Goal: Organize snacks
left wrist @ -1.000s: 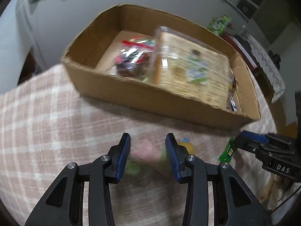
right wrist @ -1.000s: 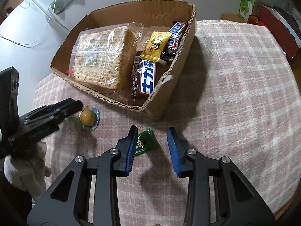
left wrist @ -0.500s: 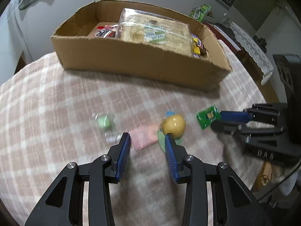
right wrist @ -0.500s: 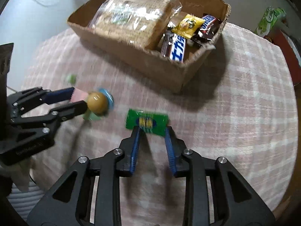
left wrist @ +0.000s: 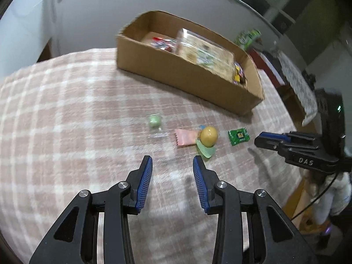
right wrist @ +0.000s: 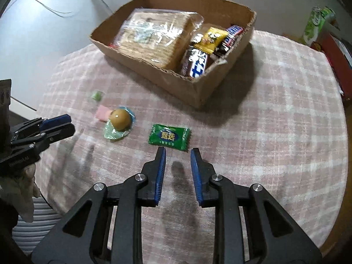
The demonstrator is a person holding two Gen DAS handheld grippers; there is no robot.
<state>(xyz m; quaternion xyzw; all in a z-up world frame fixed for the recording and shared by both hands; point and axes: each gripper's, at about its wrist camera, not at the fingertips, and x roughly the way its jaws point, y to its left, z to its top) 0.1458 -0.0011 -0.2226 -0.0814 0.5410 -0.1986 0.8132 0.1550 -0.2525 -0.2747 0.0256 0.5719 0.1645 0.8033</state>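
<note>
A cardboard box (right wrist: 220,79) (left wrist: 187,77) at the far side of the table holds a cracker pack (right wrist: 154,37), chocolate bars (right wrist: 197,63) and a yellow packet (right wrist: 212,39). On the checked cloth in front of it lie a green candy packet (right wrist: 169,136) (left wrist: 238,136), a yellow ball on a green wrapper (right wrist: 120,118) (left wrist: 209,134), a pink packet (left wrist: 186,137) and a small green sweet (left wrist: 154,121). My right gripper (right wrist: 177,150) hovers just short of the green packet, its jaws opening with nothing between them. My left gripper (left wrist: 172,160) is open and empty, short of the pink packet.
A green carton (right wrist: 316,24) and a red box stand beyond the table at the back right. The round table's edge (right wrist: 336,176) curves close on the right. A striped garment (right wrist: 33,231) shows at the lower left below the left gripper (right wrist: 66,123).
My left gripper drew back from the pink packet and yellow ball, empty. My right gripper's jaws narrowed; the green packet, at its fingertips half a second ago, now lies just beyond them.
</note>
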